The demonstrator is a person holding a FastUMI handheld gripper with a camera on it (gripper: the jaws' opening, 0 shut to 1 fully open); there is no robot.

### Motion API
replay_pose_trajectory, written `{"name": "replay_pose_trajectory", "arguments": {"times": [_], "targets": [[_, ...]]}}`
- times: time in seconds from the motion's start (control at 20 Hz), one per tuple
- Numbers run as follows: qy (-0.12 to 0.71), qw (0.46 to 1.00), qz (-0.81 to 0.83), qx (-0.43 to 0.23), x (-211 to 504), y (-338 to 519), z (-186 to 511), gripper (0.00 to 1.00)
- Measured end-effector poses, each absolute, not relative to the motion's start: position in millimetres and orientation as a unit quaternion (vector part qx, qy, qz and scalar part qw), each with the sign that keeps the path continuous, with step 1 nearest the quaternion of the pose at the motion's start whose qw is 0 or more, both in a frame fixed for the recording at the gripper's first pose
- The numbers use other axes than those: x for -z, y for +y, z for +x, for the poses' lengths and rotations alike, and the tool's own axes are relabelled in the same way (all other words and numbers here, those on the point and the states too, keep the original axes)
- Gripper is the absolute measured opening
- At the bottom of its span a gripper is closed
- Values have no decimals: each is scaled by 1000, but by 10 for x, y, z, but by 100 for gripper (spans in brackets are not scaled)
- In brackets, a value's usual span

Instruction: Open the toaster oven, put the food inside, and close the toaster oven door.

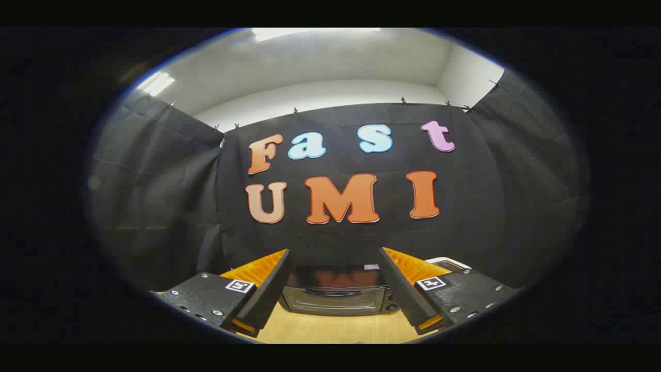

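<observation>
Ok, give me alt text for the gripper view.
The open gripper frames a closed toaster oven standing beyond its fingers on a wooden table. Black cloth walls rise behind it.

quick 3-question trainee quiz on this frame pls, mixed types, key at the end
1. True or false: the toaster oven door is already open.
2. The gripper fingers are: A) shut on the oven handle, B) open with nothing between them, C) shut on food.
3. Fill in: the oven stands on the wooden ____, beyond the fingers.

Key
1. False: the door looks closed, handle across its front.
2. B: the fingers stand apart, short of the oven.
3. Table.
</observation>
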State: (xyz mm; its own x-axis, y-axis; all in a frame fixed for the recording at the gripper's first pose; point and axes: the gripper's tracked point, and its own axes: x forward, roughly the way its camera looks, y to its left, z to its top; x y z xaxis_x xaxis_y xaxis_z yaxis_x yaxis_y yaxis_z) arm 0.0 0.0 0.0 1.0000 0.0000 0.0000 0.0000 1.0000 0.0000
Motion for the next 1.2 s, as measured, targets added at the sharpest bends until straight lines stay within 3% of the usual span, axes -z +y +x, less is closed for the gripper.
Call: {"name": "replay_pose_trajectory", "arguments": {"times": [0.8,1.2], "targets": [[23,1000,8,-2,152,123,200,98],[85,996,-3,2,773,149,584,98]]}}
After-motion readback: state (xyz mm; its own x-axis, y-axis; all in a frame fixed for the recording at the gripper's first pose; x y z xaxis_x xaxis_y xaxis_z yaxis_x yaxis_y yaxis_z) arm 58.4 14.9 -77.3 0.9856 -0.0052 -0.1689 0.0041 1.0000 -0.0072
